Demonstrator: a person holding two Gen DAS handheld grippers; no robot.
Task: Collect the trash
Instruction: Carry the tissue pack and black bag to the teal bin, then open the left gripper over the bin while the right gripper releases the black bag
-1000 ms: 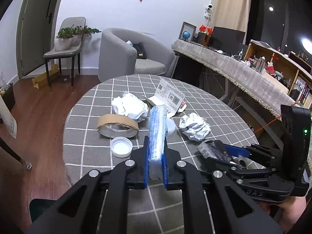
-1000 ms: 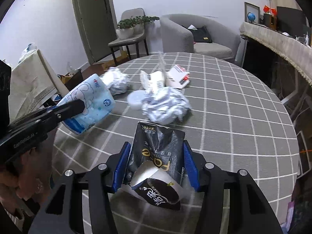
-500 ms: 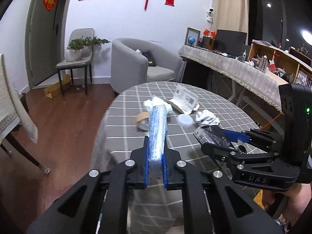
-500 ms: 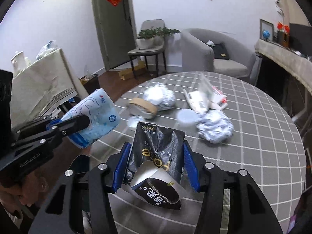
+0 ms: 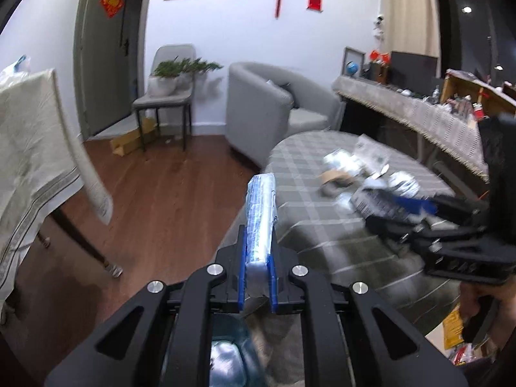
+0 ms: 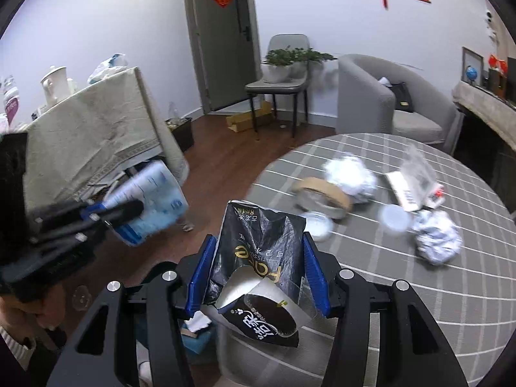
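Here the left tongs (image 5: 258, 277) were clenched on a blue-white wrapper (image 5: 261, 216) just off the checked surface's (image 6: 419, 290) edge, while the right tongs (image 6: 258, 277) gripped a black tissue packet (image 6: 258, 245) above that edge.

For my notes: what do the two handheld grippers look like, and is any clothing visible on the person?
Both the left gripper and right gripper are matte black linkage frames with silver bolt heads and blue pads lining the fingers. No cables show. In the right wrist view, a light knit cuff under a dark sleeve shows at the left hand.
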